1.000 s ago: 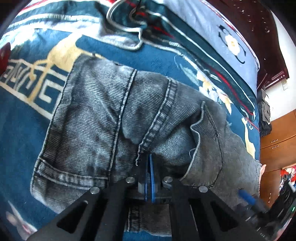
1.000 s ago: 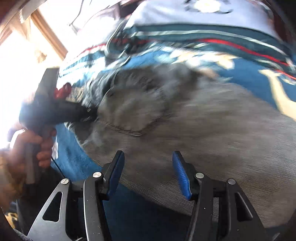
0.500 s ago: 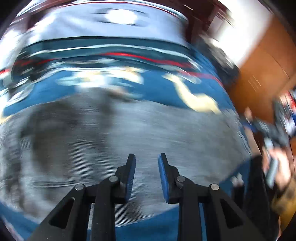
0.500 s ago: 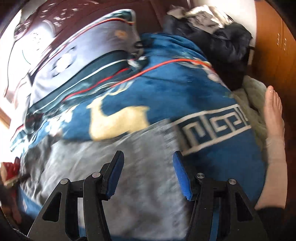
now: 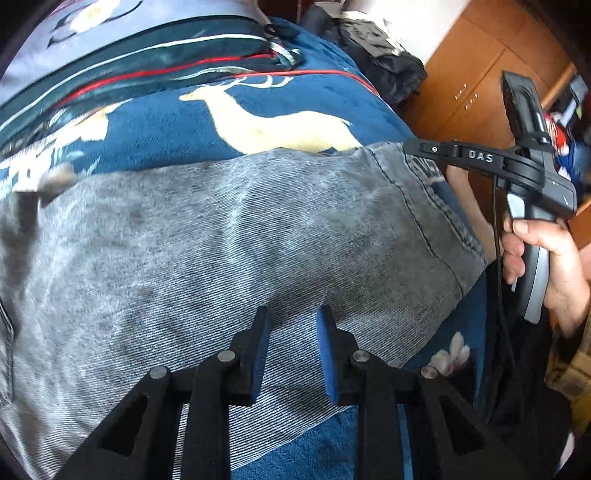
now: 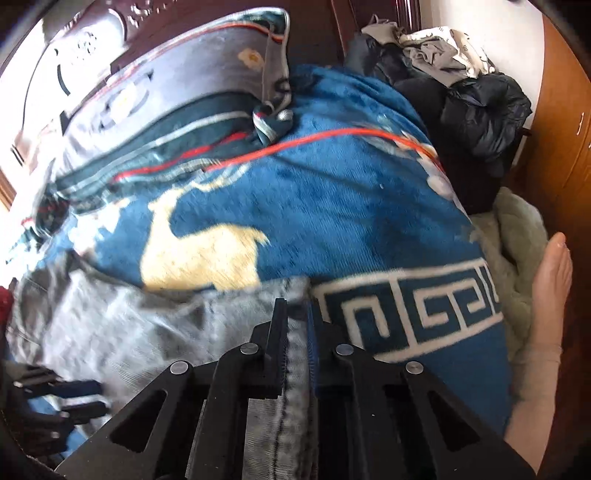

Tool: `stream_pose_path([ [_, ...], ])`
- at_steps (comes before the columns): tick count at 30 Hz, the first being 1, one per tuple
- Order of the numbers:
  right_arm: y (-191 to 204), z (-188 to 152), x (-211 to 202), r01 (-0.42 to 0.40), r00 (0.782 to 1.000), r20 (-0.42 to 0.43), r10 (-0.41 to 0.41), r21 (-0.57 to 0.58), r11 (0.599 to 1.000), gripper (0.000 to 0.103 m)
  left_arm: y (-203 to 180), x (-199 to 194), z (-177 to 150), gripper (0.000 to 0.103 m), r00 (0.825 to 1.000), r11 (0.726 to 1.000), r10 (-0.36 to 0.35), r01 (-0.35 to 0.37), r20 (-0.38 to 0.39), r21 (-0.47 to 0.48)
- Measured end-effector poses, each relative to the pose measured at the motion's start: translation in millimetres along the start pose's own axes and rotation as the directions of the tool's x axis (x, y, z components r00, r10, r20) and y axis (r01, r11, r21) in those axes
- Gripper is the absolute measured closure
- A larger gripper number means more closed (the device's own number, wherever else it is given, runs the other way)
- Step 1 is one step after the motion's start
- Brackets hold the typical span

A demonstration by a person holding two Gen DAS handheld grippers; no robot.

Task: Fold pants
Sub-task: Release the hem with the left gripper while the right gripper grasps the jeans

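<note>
Grey denim pants (image 5: 229, 243) lie spread across a blue blanket with a deer pattern (image 5: 280, 125). My left gripper (image 5: 291, 332) is open and empty, its blue-padded fingers hovering over the near edge of the pant leg. My right gripper (image 6: 297, 328) is closed on the hemmed end of the pant leg (image 6: 291, 369), with the hem and seam running between its jaws. The right gripper also shows in the left wrist view (image 5: 424, 147), at the far right corner of the hem, held by a hand.
A striped pillow (image 6: 177, 110) and dark wooden headboard (image 6: 110, 22) lie at the back. A heap of dark clothes (image 6: 461, 99) sits at the bed's far corner. Wooden cabinets (image 5: 480, 74) stand to the right. A bare foot (image 6: 550, 280) is at the right edge.
The left gripper let go of the waist area, opened and swung along the leg toward the hem. The right gripper moved to the hem end and closed on it.
</note>
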State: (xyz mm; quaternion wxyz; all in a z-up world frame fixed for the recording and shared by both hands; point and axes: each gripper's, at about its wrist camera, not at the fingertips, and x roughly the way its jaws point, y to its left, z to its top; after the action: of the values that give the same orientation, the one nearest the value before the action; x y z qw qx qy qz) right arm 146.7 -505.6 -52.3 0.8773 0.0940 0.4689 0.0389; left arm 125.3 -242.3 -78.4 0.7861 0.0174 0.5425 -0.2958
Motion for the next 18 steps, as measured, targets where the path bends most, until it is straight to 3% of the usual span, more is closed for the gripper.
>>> stream_pose_path([
  [2,-3.8,4.4,4.4,-0.046,0.999,-0.007,0.046,0.035,0.998,0.089,-1.2,-0.5,-1.8,0.069,1.000,1.000,-0.004,0.004,-0.005,0.007],
  [4,-5.0,4.9,11.2,-0.037,0.999,-0.020,0.038,0.043,0.998,0.057,-6.3,2.5,-3.1,0.062,1.000,1.000,0.001,-0.001,-0.005,0.029],
  [6,-2.0,4.1,17.0,-0.015,1.000,-0.028,0.015,0.023,1.000,0.052,-12.6,5.6,-4.1,0.054,1.000,0.999,0.012,-0.012,-0.002,0.052],
  [7,-0.1,3.5,21.0,-0.010,0.999,-0.041,0.010,0.010,1.000,0.058,-15.5,5.9,-5.1,0.053,1.000,0.998,0.018,-0.018,0.001,0.061],
  [9,3.5,2.0,26.5,0.000,0.998,-0.063,0.000,-0.007,1.000,0.081,-17.8,4.3,-5.4,0.051,1.000,0.998,0.029,-0.030,0.009,0.064],
  [10,6.7,1.8,25.6,0.029,0.998,-0.056,-0.030,-0.025,0.999,0.086,-17.5,3.7,-4.9,0.051,0.999,0.998,0.030,-0.031,0.013,0.058],
  [15,17.0,7.9,6.7,0.082,0.996,0.052,-0.078,-0.072,0.994,0.090,-11.1,4.5,-6.3,0.051,0.999,0.999,0.030,-0.031,0.034,0.026],
  [18,13.2,5.9,27.0,0.093,0.996,-0.003,-0.094,-0.075,0.993,0.088,-16.6,8.5,-8.9,0.046,0.998,0.996,0.048,-0.051,0.042,0.067],
])
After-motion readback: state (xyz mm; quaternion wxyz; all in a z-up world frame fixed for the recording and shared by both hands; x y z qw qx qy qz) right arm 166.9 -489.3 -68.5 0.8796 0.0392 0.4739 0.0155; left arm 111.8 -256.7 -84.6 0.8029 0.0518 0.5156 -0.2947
